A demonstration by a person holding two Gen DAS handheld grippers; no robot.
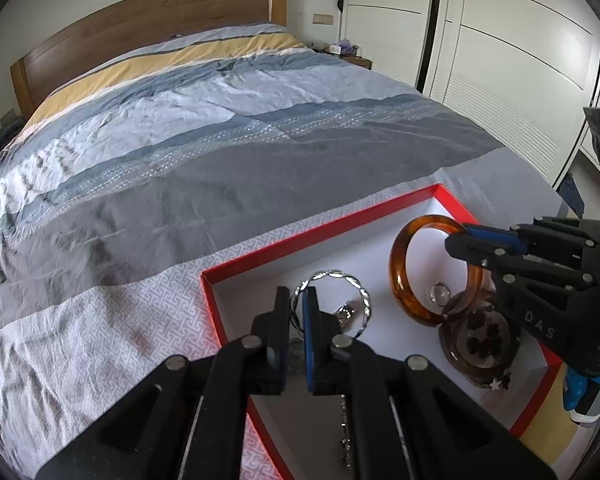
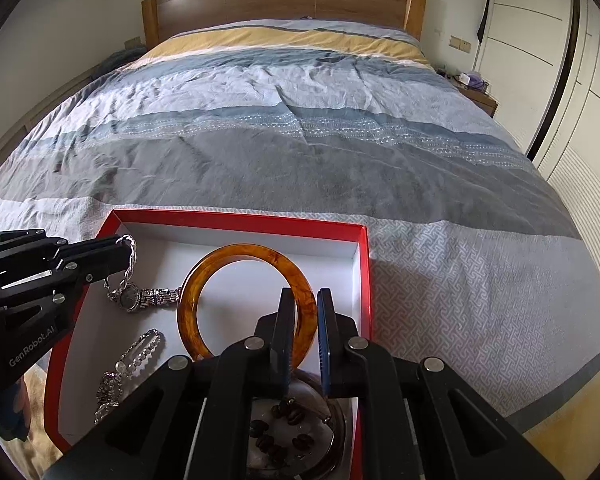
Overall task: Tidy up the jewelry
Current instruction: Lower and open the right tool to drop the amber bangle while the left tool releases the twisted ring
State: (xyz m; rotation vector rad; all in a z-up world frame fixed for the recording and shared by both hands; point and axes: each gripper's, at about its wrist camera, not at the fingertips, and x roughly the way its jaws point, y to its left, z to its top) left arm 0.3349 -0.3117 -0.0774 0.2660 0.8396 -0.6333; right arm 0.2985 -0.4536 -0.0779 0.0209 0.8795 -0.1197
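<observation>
1. The red box (image 2: 362,264) lies on the bed (image 2: 300,140), probably as the sorting tray.
2. The amber bangle (image 2: 204,276) stands tilted in it; the right gripper (image 2: 305,344) is nearly closed on the rim at the bangle's 4 o'clock.
3. The twisted silver bangle (image 1: 352,284) stands upright; the left gripper (image 1: 296,332) is pinched shut on its 9 o'clock side.
4. A watch (image 2: 140,298) lies flat between them.
</observation>
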